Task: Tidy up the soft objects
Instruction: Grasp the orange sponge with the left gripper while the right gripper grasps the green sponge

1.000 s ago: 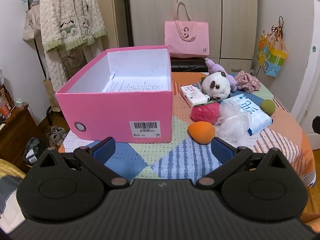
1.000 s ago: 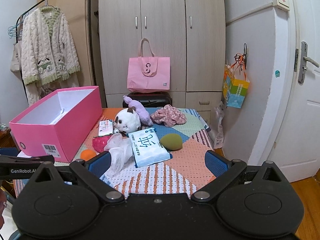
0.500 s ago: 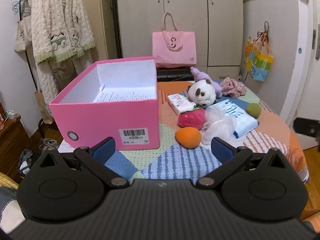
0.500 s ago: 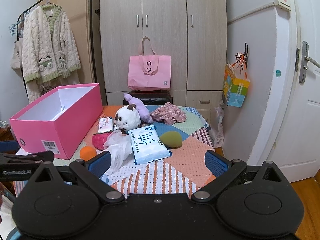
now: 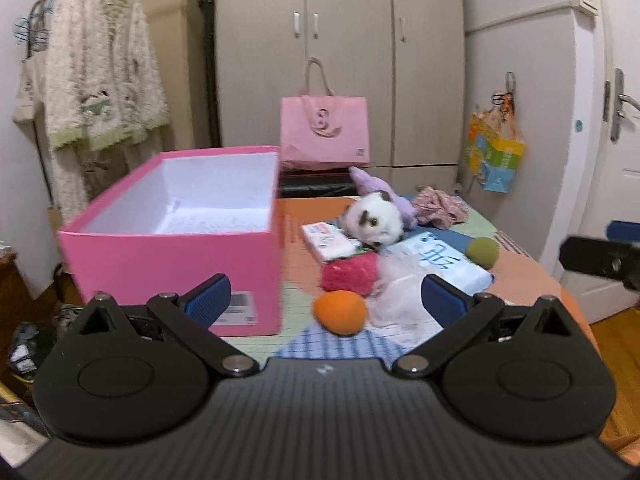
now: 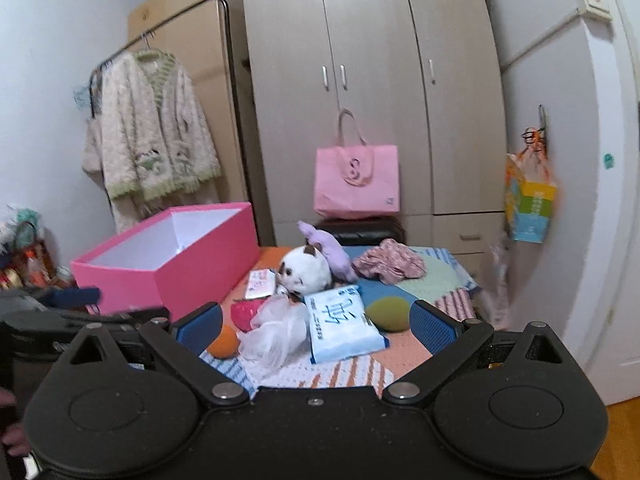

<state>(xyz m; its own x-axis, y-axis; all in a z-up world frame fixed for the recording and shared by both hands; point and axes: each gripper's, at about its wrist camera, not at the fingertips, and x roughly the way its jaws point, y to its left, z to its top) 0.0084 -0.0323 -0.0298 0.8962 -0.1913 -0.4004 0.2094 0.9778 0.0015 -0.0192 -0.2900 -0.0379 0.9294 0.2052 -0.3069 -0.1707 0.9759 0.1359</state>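
An open pink box (image 5: 172, 264) stands empty on the left of the patchwork table (image 5: 304, 344). To its right lie an orange sponge (image 5: 340, 312), a red strawberry plush (image 5: 352, 274), a clear plastic bag (image 5: 400, 292), a blue wipes pack (image 5: 444, 260), a green sponge (image 5: 483, 252), a white plush (image 5: 374, 222) and a floral cloth (image 5: 440, 206). My left gripper (image 5: 326, 296) hangs open short of the table's near edge, holding nothing. My right gripper (image 6: 316, 326) is open too, facing the wipes pack (image 6: 342, 328) and green sponge (image 6: 388, 314) from a distance.
A pink tote bag (image 5: 322, 132) sits on a black case behind the table, in front of the wardrobe (image 6: 372, 80). A fluffy cardigan (image 5: 104, 84) hangs on a rack at the left. A door (image 5: 620, 140) and a colourful hanging bag (image 6: 528, 208) are at the right.
Both views have swung and risen slightly, so the table sits lower in the frame. The right gripper now shows at the left view's right edge. Both grippers stay open.
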